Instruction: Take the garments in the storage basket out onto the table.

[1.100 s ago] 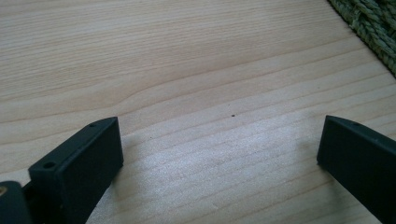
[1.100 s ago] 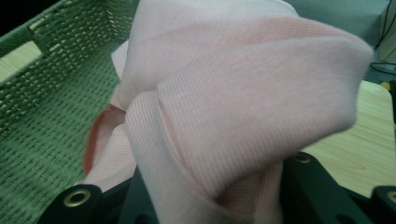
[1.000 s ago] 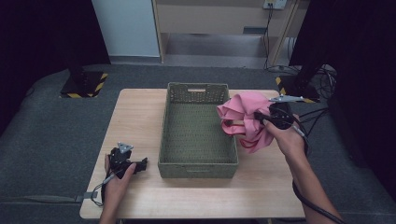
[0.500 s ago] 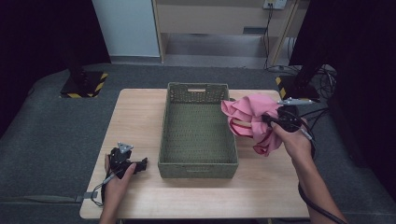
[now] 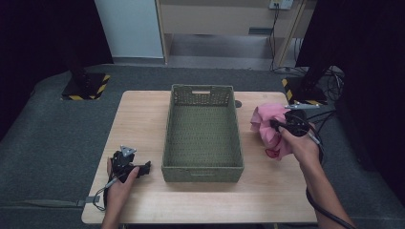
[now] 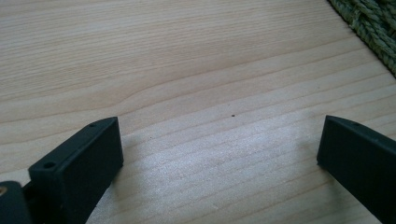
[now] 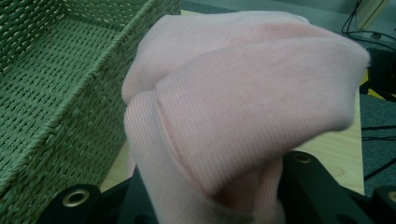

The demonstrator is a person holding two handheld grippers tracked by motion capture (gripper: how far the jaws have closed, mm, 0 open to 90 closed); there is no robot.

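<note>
A pink cloth (image 5: 269,125) hangs bunched just right of the green woven basket (image 5: 203,168), held by my right gripper (image 5: 278,126), which is shut on it. In the right gripper view the cloth (image 7: 243,102) billows over the jaws, and the basket (image 7: 51,88) lies to the left. My left gripper (image 5: 143,168) rests on the wooden table (image 5: 138,114) at the front left, near the basket's front left corner. Its jaws stand wide open over bare wood (image 6: 219,116) with nothing between them.
The basket is empty inside. A corner of its weave (image 6: 373,28) shows at the top right of the left gripper view. Cables (image 5: 329,119) trail off the table's right edge. Black stands with striped bases (image 5: 86,86) sit on the floor behind the table.
My right gripper has carried the pink cloth to the right, away from the basket's right rim. The left gripper has stayed put.
</note>
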